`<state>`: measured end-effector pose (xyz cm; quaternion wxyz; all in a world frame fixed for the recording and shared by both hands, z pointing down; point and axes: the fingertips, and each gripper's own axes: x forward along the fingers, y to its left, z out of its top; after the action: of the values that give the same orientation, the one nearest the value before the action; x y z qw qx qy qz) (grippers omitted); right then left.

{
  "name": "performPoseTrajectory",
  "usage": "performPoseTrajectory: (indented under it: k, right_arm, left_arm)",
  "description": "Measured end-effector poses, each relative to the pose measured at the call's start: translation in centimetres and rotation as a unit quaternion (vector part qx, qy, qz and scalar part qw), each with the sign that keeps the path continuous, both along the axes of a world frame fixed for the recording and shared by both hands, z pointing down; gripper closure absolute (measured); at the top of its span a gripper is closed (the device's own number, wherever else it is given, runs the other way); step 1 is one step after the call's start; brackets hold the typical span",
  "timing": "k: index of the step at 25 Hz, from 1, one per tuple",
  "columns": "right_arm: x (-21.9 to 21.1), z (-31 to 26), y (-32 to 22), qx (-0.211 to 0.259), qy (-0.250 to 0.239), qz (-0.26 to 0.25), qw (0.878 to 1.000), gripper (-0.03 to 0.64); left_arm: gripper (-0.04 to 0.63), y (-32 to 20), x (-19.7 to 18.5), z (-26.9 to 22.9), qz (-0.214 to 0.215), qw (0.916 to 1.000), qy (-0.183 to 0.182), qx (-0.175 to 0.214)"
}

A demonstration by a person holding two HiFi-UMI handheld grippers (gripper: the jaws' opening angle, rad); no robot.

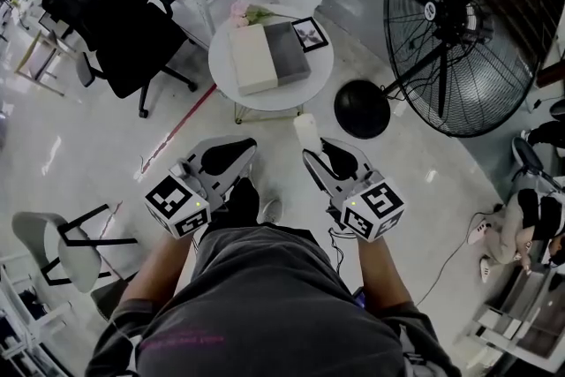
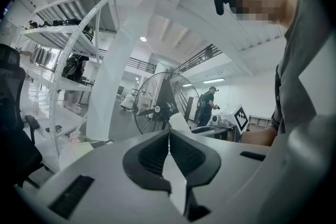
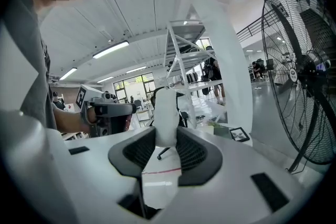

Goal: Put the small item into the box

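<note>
Our small white item [image 3: 165,113] is pinched in the right tongs [image 3: 166,139], long axis poking out past the tips toward the round tabletop [image 1: 228,88] with the box [image 1: 269,56]. Its lower end's hidden between the pads. Left tongs [image 2: 169,136] are closed and empty.

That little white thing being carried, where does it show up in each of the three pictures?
Head view: small white item just above centre, held by the right gripper.
Left gripper view: item at centre, just beyond the jaws.
Right gripper view: item at centre, clamped between the jaws.
Shared landmark: the black fan.
</note>
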<state>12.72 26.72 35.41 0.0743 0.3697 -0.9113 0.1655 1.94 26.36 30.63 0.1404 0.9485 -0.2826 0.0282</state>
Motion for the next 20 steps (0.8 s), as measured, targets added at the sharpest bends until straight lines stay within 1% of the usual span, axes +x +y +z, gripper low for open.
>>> performPoseTrajectory:
  k: [5,10,15,20]
  right_arm:
    - [0.1,0.8,-2.6,-0.006,0.003,0.007,1.0,0.488]
    - [-0.2,1.4,-6.5,-0.013,0.008,0.012,1.0,0.488]
    - [-1.1,2.1,-10.9,-0.023,0.012,0.015,1.0,0.488]
    - [-2.8,2.8,-15.6,-0.036,0.016,0.016,0.999,0.488]
  left_arm:
    - [0.572,-3.0,-0.1,0.8,0.006,1.0,0.003,-0.004]
    - [0.572,-7.3,-0.3,1.3,0.011,0.9999,0.004,-0.008]
    - [0.572,-12.0,-1.0,1.9,0.018,0.9997,0.007,-0.015]
    - [0.572,-16.9,-2.5,2.5,0.022,0.9994,0.008,-0.026]
